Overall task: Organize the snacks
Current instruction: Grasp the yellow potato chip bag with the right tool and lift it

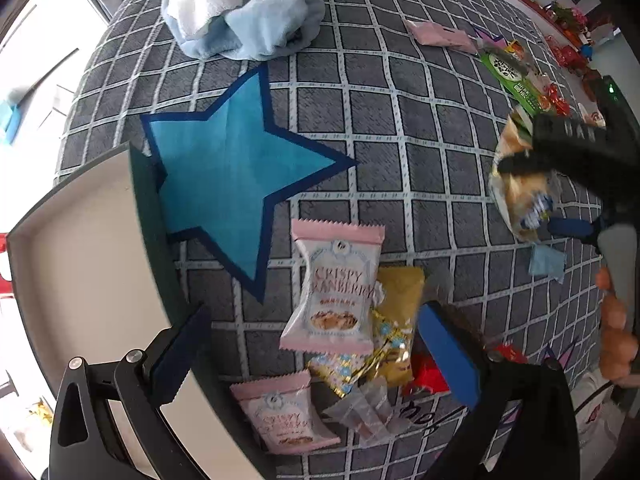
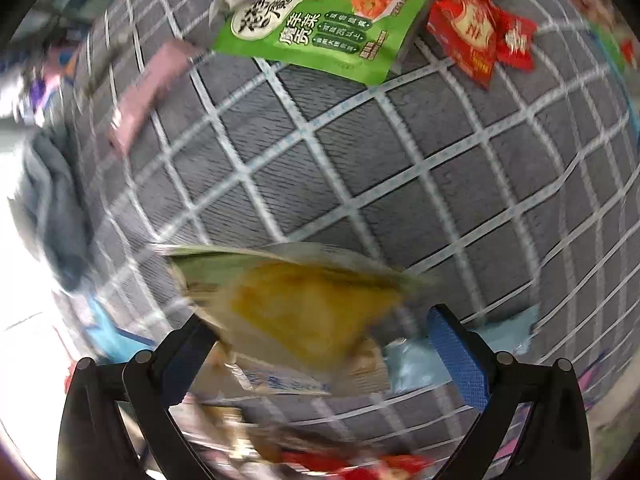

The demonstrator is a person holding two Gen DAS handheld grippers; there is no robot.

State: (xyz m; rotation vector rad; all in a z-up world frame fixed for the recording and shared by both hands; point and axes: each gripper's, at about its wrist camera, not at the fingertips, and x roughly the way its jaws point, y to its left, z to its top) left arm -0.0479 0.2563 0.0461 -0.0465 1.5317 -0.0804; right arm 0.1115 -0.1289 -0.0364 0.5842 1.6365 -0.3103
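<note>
My left gripper (image 1: pixel 314 360) is open above a pile of snacks on the checked bedspread: a pink Crispy Cranberry packet (image 1: pixel 340 288), a second pink one (image 1: pixel 286 416), a yellow packet (image 1: pixel 400 304) and a red one (image 1: pixel 428 372). A white-lined box (image 1: pixel 80 240) lies to the left of the pile. In the right wrist view, my right gripper (image 2: pixel 322 356) has its fingers wide apart, with a blurred yellow snack packet (image 2: pixel 304 304) between them. In the left wrist view, that right gripper (image 1: pixel 536 196) and packet (image 1: pixel 516 200) are at the right edge.
A green packet (image 2: pixel 320 20) and red packets (image 2: pixel 476 28) lie further on. A small light blue packet (image 2: pixel 420 364) is by my right finger. A blue star (image 1: pixel 236 168) marks the bedspread, and a pale blue blanket (image 1: pixel 248 12) is heaped at the back. A hand (image 1: pixel 616 332) grips the right handle.
</note>
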